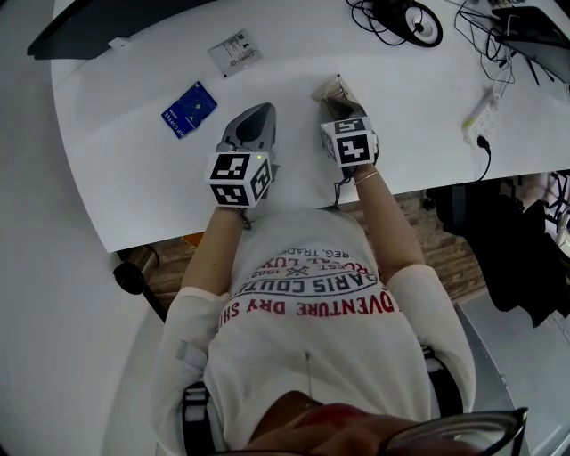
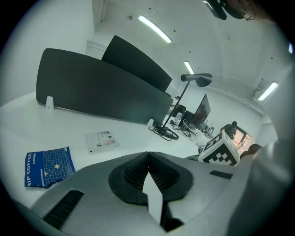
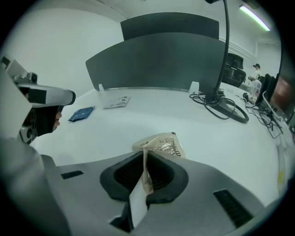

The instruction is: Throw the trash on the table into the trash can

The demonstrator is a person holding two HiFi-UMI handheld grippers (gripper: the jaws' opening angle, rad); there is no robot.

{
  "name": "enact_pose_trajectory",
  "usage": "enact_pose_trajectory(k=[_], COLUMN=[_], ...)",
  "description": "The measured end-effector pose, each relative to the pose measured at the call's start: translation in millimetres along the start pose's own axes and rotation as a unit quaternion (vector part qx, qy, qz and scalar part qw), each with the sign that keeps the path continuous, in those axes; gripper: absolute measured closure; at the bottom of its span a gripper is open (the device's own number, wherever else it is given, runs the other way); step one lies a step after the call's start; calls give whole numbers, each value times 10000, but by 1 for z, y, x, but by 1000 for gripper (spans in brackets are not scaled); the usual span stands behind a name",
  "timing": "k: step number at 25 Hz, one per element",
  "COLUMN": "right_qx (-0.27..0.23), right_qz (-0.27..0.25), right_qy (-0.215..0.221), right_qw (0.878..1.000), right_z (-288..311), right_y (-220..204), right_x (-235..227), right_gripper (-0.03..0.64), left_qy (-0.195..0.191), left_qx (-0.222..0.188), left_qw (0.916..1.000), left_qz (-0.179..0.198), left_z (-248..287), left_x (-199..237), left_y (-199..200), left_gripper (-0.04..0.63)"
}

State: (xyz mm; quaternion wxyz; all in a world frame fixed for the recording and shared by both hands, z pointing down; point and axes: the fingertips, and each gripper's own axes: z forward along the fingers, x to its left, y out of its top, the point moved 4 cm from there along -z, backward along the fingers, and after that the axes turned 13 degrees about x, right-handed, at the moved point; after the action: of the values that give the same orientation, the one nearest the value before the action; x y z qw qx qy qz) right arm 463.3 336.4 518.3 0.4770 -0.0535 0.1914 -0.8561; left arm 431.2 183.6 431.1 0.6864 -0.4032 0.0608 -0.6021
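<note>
The near end of the crinkled wrapper (image 3: 161, 145) is hidden between the pressed pads of the right gripper (image 3: 144, 161). On the white table (image 1: 134, 178), the print on the white packet (image 1: 235, 52) and the blue sachet (image 1: 189, 109) is too small to read. At the table's far edge, the dark partition (image 1: 98, 27) is cut off by the picture's top.

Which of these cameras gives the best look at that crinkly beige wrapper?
The right gripper view: the beige wrapper sits close up, its edge pinched by the right gripper. The head view shows it small, partly behind that gripper. The left gripper view does not show it.
</note>
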Motion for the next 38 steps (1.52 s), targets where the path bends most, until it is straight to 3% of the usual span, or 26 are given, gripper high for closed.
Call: enact_pose_trajectory(k=[6, 11, 15, 19, 22, 28, 35, 38], right_qx=[-517, -1440, -1800, -1815, -1704, -1372, -750, -398], right_qz=[-218, -529, -1318, -2013, -2633, -3911, -4931, -5334], right_qy=[38, 375, 740, 1229, 1656, 2624, 3215, 3364], right_qw=[9984, 9875, 9720, 9547, 9350, 8714, 8049, 7751], right_z=[-35, -85, -113, -119, -116, -103, -90, -78], right_y=[-5, 3, 9, 11, 9, -20, -110, -159], right_x=[18, 67, 125, 197, 265, 422, 590, 645], right_gripper=[580, 581, 580, 581, 581, 580, 580, 580], left_qy=[107, 394, 901, 1506, 2059, 3196, 3836, 3975], left_qx=[-292, -695, -1211, -1562, -1834, -2278, -2470, -2474], left_qw=[9995, 9967, 9873, 9719, 9512, 8825, 8113, 7868], left_qz=[54, -127, -492, -914, -1386, -2593, -3655, -4022], left_z=[-29, -78, -130, -189, -241, -353, -463, -496], left_x=[-15, -22, -17, 9, 35, 79, 101, 108], left_y=[-5, -26, -48, -80, -119, -232, -379, -438], left_gripper=[572, 572, 572, 572, 572, 572, 572, 572])
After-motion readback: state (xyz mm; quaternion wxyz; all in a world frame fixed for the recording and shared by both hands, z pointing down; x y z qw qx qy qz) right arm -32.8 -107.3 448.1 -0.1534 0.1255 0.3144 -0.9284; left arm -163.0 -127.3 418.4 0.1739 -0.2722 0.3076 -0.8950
